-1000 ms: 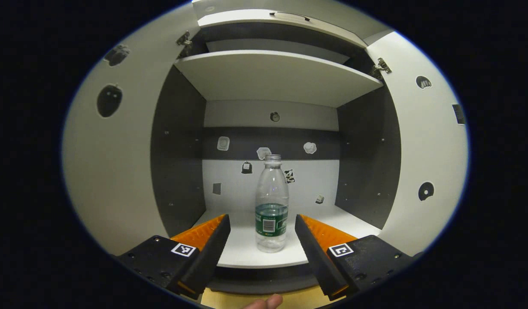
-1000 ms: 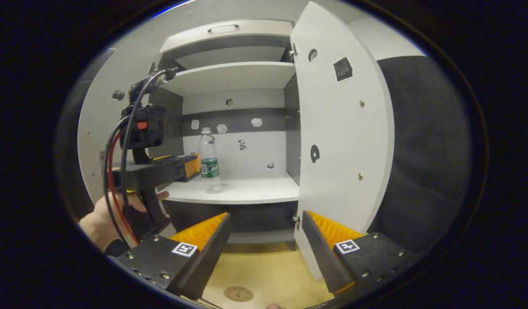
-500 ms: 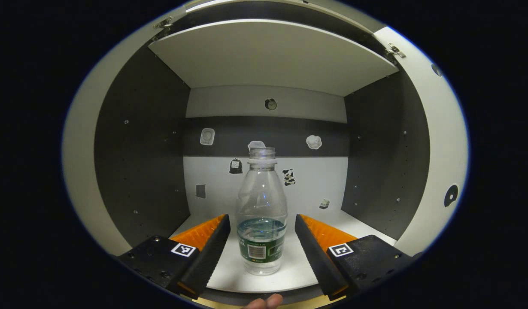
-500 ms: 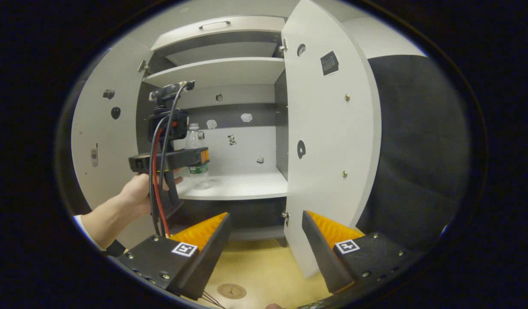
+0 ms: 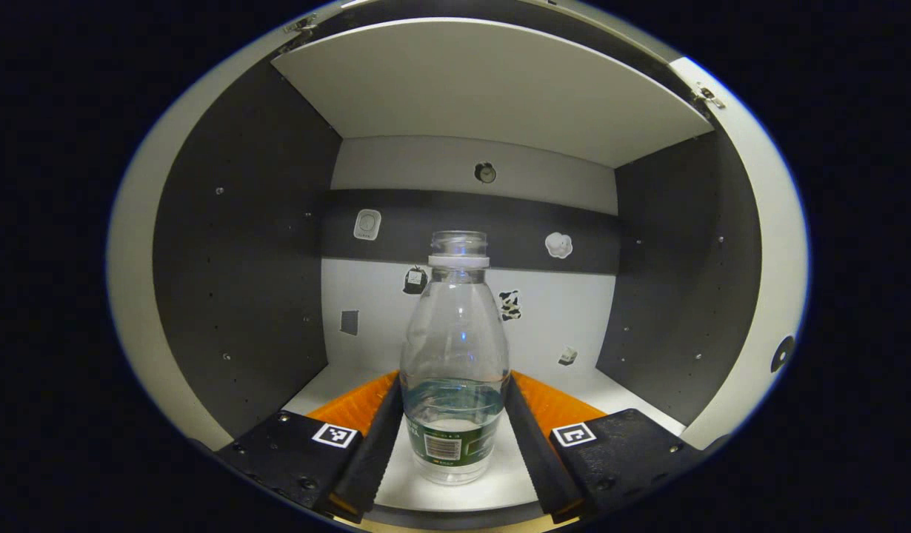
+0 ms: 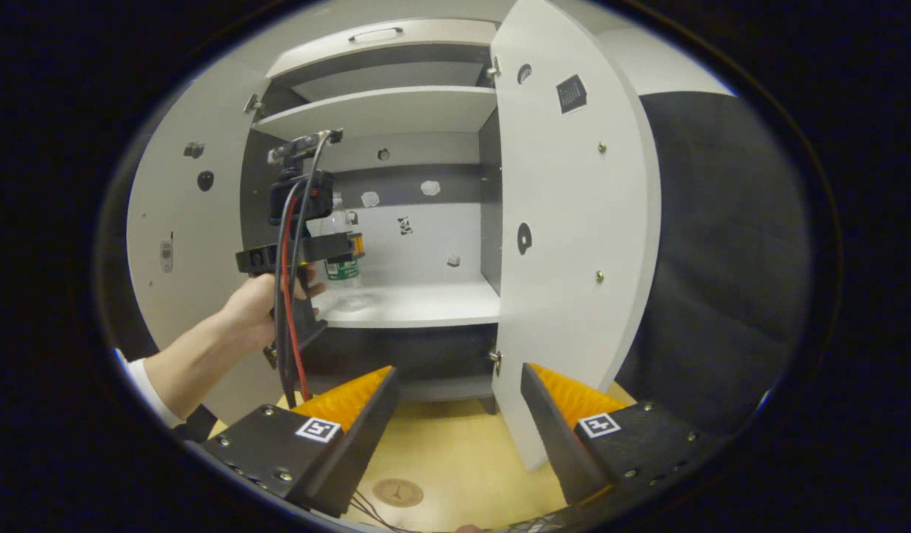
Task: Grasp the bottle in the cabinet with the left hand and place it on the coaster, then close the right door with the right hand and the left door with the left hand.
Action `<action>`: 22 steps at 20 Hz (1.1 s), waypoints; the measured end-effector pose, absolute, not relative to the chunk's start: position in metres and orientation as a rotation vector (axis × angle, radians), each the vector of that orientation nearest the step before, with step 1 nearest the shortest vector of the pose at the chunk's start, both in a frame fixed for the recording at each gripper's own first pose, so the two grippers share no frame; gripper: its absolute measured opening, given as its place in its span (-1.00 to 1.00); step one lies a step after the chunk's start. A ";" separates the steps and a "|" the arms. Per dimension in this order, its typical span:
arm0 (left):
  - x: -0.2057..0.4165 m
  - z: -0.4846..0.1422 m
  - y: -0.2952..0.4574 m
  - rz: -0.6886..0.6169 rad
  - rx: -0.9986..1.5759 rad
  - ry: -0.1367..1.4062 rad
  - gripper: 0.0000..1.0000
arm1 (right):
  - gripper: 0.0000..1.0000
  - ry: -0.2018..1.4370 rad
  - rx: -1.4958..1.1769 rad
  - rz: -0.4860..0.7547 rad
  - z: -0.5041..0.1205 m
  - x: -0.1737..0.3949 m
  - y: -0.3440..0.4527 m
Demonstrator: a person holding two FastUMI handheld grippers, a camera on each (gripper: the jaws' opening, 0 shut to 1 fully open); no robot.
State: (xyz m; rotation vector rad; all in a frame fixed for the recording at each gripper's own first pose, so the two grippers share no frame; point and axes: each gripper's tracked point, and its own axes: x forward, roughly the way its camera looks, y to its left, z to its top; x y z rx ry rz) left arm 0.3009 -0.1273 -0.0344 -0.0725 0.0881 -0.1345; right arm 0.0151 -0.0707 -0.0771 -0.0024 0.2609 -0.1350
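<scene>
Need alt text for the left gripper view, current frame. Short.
A clear plastic bottle with a little water stands upright on the cabinet's lower shelf, between the left tongs, whose fingers sit right against its sides. Behind it, small stickers dot the cabinet's back wall, with another shelf overhead.

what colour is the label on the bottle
Green, on the clear plastic bottle; it shows best in the left gripper view.

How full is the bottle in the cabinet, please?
Partly full: the bottle is clear above, with its water line low, around the label.
</scene>
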 end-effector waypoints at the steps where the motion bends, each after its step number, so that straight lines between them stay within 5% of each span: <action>1: 0.292 -0.029 -0.125 -0.137 -0.075 0.079 0.62 | 1.00 0.259 0.010 -0.135 -0.078 0.013 -0.071; 11: 0.166 -0.039 -0.120 -0.178 -0.062 0.030 0.60 | 1.00 0.294 0.083 -0.099 -0.102 -0.020 -0.070; 22: 0.033 -0.172 -0.167 -0.308 0.040 0.085 0.61 | 1.00 0.399 0.156 -0.152 -0.151 -0.062 -0.109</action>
